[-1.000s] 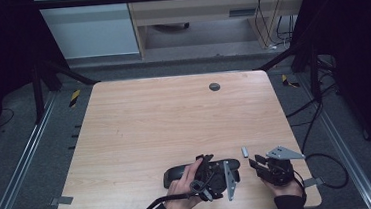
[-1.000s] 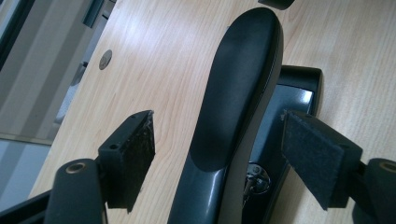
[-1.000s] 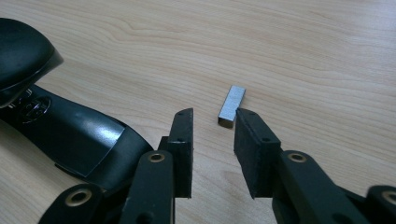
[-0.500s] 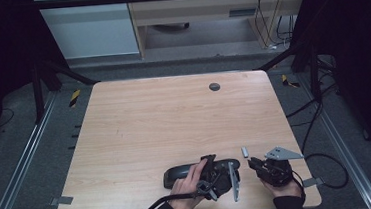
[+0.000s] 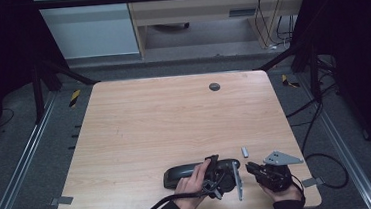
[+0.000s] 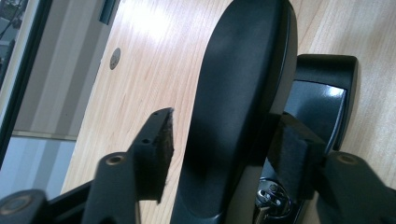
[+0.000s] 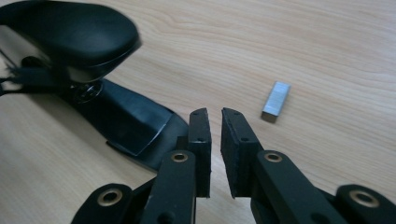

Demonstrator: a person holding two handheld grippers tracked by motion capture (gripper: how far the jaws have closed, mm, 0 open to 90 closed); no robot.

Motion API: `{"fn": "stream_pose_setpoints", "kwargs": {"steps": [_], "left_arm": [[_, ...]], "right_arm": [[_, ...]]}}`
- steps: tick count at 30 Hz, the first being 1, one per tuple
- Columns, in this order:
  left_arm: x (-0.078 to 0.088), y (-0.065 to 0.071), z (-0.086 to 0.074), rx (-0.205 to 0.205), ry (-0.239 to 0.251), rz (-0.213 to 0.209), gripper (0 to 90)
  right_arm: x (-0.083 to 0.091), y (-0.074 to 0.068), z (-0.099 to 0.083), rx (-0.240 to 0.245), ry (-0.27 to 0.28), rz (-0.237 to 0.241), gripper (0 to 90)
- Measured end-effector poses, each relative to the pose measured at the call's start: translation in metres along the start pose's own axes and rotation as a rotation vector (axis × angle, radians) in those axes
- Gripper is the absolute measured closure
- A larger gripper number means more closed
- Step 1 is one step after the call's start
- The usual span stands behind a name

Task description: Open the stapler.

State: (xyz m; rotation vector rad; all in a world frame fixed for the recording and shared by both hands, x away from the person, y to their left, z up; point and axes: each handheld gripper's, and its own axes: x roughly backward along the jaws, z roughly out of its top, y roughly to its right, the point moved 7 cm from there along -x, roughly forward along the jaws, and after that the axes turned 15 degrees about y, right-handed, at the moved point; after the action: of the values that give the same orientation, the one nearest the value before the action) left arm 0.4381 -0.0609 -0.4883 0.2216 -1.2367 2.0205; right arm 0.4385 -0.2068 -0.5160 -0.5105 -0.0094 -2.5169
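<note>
The black stapler [image 5: 189,172] lies near the front edge of the wooden surface [image 5: 174,120], its top arm raised off its base. The left claw [image 6: 219,149] straddles that arm: its jaws have just been closing, and in the left gripper view one pad [image 6: 290,151] is against the arm's side while the other [image 6: 163,144] stands a narrow gap off it, so it does not yet clamp. The right claw [image 7: 215,140] hovers just right of the stapler's base, jaws nearly together after closing, a thin slit between them and nothing held. A small strip of staples [image 7: 275,100] lies on the wood just beyond and to the right of it, apart from the stapler. Behind the stapler the surface runs bare to the far edge, where a dark round grommet [image 5: 214,86] sits. Both hands work close to the front edge; the right hand [image 5: 280,190] is also near the right-hand corner.
</note>
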Motion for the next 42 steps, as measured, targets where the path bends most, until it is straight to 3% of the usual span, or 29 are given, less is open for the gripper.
{"fn": "stream_pose_setpoints", "kwargs": {"steps": [10, 16, 23, 42], "left_arm": [[-0.002, 0.001, 0.0, 0.003, -0.008, -0.006, 50.7], [-0.002, 0.001, 0.0, 0.016, -0.011, -0.001, 50.6], [-0.002, 0.002, 0.0, 0.005, -0.016, 0.007, 51.2], [-0.002, 0.003, 0.0, 0.001, -0.011, 0.022, 51.7]], "right_arm": [[-0.009, -0.013, -0.006, 0.0, -0.024, 0.088, 86.6], [-0.013, -0.015, -0.007, 0.0, -0.022, 0.11, 89.6], [-0.018, -0.021, -0.007, 0.017, -0.011, 0.154, 90.0], [-0.03, -0.028, -0.015, 0.032, -0.051, 0.178, 90.0]]}}
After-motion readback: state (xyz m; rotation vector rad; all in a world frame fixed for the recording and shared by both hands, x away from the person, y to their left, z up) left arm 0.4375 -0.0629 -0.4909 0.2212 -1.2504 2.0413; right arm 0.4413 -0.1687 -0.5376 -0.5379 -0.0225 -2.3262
